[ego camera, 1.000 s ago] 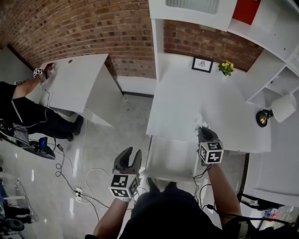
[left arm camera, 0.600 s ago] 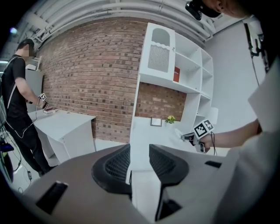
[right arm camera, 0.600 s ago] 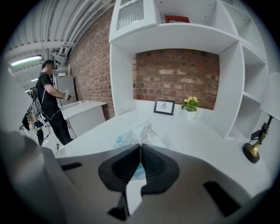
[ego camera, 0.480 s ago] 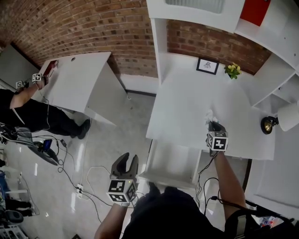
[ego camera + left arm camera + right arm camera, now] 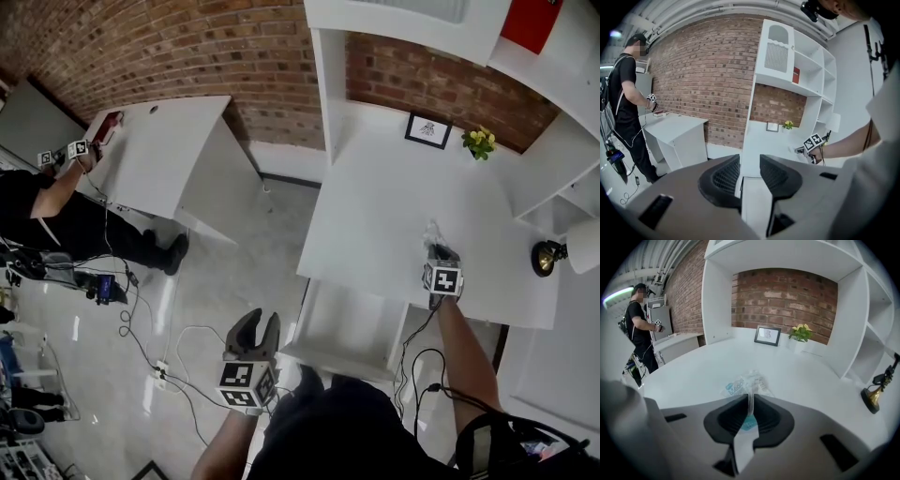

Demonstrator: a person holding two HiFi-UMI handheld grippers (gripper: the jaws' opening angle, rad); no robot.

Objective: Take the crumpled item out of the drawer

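Plastic wrapper (image 5: 743,383), clear and crumpled with a patch of blue print, lies out of the drawer (image 5: 342,323) on the smooth white desk top (image 5: 375,206). One thin edge of it stands in the narrow slit between the dark ribbed pads of the right gripper (image 5: 750,404). Those jaws have just been opening a little, but remain nearly together with the film pinched between them. From the head view, the wrapper shows as a pale scrap just beyond the gripper's tips, near the desk's front edge.

The left gripper (image 5: 749,173) hangs over the glossy grey floor (image 5: 216,272) beside the open, bare white drawer – jaws well apart, nothing between them.

At the back of the desk, a small framed picture (image 5: 427,130) and a pot of yellow flowers (image 5: 480,141) stand against a red brick wall (image 5: 187,47), under white shelving. A brass-coloured lamp (image 5: 547,258) sits at the right. Off to the left, a person (image 5: 47,202) in black stands at a second white desk (image 5: 159,155).
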